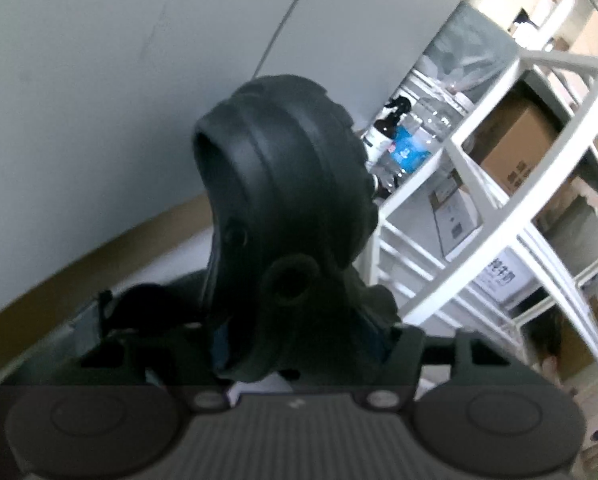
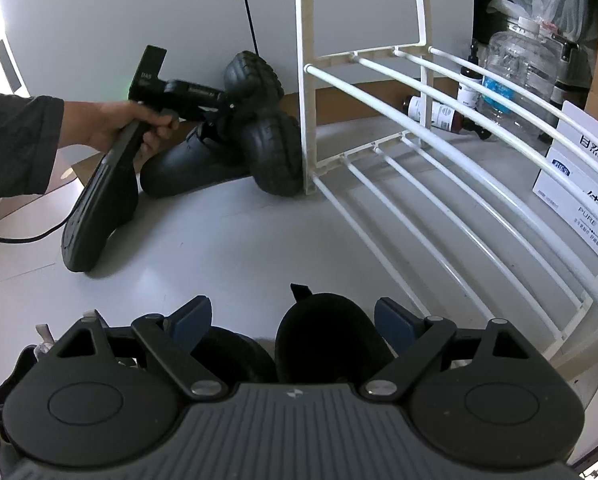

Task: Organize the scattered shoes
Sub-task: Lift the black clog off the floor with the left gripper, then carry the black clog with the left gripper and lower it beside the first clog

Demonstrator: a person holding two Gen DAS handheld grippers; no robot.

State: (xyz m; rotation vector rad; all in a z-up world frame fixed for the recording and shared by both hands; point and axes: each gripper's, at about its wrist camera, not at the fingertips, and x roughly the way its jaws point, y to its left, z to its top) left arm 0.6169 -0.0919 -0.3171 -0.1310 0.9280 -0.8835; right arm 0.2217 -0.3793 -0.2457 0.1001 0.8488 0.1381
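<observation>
Light, bendy clog (image 1: 283,184), grab its heel rim; left tongs (image 1: 299,332) straddle it, right tongs (image 2: 293,316) straddle a shoe (image 2: 327,340), can't tell if either's pinching.

Black clog (image 1: 283,184) between left hand-held gripper (image 1: 299,340) fingers.

A black clog (image 1: 287,216) fills the blurred left wrist view, hiding the left gripper's fingertips; boxes (image 1: 515,148) behind are unreadable.
</observation>
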